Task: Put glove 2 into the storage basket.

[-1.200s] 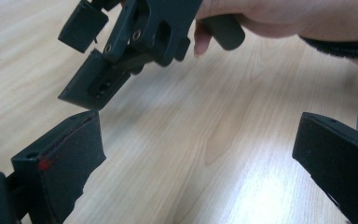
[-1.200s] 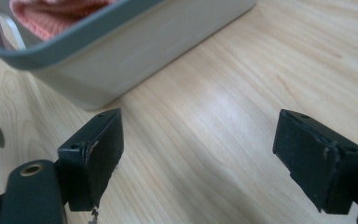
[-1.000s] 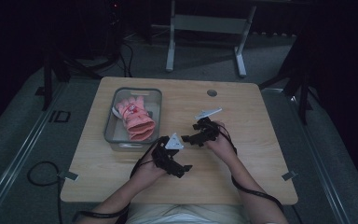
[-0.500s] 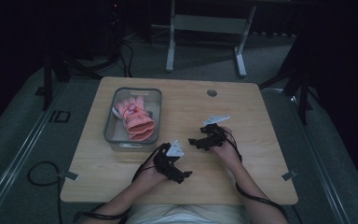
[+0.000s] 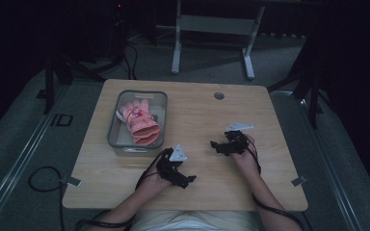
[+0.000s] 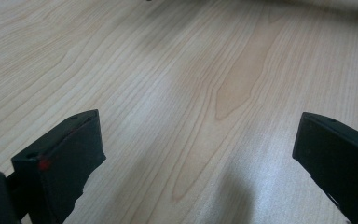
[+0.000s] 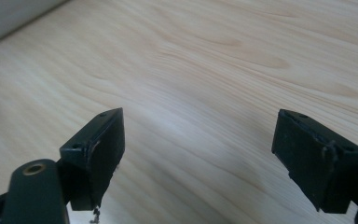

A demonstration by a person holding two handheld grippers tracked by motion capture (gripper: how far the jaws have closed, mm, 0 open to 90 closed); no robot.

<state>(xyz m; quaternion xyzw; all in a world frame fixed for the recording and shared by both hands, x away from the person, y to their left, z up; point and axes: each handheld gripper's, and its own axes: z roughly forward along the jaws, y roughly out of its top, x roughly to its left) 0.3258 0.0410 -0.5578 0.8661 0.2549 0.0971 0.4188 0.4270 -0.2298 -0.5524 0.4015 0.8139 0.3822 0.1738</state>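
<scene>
A pale wood counter (image 5: 197,115) sits in a dark room. My left tool (image 5: 190,181) and right tool (image 5: 215,145) rest on it, both with jaws wide apart and holding nothing. Ahead and left of my left tool, a pink glove (image 5: 139,121) lies crumpled in a grey tray (image 5: 113,130), fingers pointing away.

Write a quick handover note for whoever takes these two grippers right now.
Left gripper: open, holding nothing, low over the near part of the table.
Right gripper: open, holding nothing, over the table's right half.
Pink gloves: lying in the grey bin at the table's left.
Done: gloves are in the bin, both grippers apart from it.
Left: likely nothing with the gloves; judge before reaching again.
</scene>
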